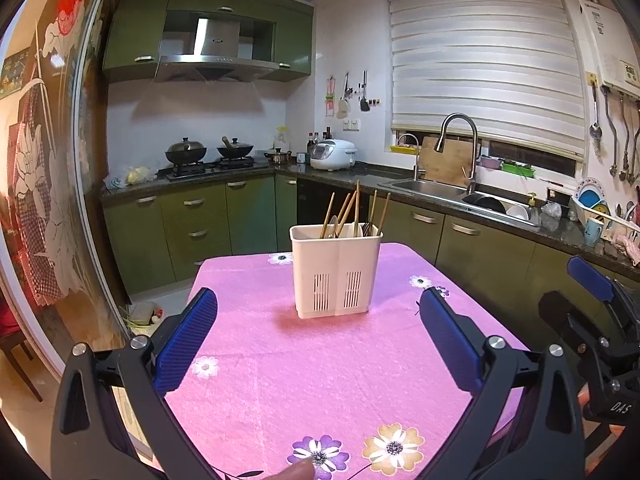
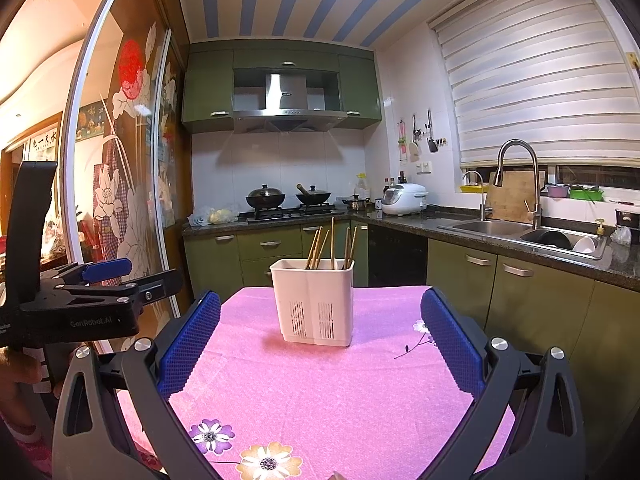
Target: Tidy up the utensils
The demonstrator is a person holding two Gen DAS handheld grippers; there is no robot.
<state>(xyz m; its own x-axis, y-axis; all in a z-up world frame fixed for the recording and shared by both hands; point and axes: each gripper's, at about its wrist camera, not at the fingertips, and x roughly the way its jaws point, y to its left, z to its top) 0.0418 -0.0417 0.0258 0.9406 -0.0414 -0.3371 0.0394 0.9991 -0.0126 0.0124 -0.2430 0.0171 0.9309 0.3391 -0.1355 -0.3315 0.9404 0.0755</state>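
A cream plastic utensil holder (image 1: 336,276) stands upright near the far end of the pink flowered tablecloth (image 1: 320,380). It holds several wooden chopsticks (image 1: 352,208), a spoon and a dark fork. It also shows in the right wrist view (image 2: 314,304), with chopsticks (image 2: 332,244) sticking out. My left gripper (image 1: 318,308) is open and empty, held above the cloth, short of the holder. My right gripper (image 2: 320,312) is open and empty, also short of the holder. Each gripper shows at the edge of the other's view: the right gripper (image 1: 592,320) and the left gripper (image 2: 80,292).
Green cabinets and a dark counter (image 1: 328,172) run behind the table, with woks, a rice cooker (image 1: 333,155) and a sink (image 1: 428,189). A sliding glass door (image 2: 120,160) stands at the left. A dish rack (image 1: 600,216) sits at the right.
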